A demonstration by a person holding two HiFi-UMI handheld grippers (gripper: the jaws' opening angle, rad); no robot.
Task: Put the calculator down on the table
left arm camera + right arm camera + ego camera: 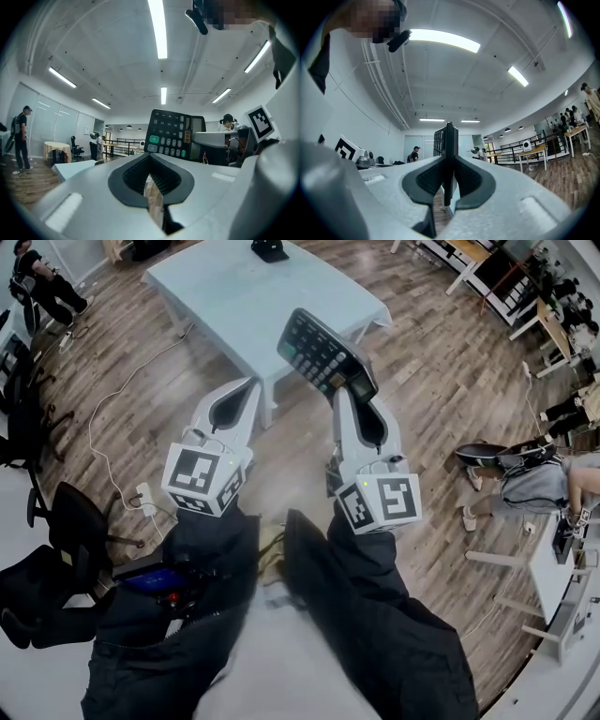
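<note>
My right gripper [343,397] is shut on the lower edge of a black calculator [322,354] and holds it up in the air, keys tilted toward the left, just short of the near corner of the pale blue table [234,306]. In the right gripper view the calculator [449,140] stands edge-on, pinched between the dark pads [426,180]. My left gripper [250,390] hangs beside it at the left, shut with nothing in it. From the left gripper view the calculator [172,136] shows its key face above that gripper [150,161].
A small black object [269,249] lies at the table's far edge. A white cable and power strip [145,498] run over the wooden floor at the left, near black office chairs [66,521]. A person [548,479] sits at the right by desks [553,559].
</note>
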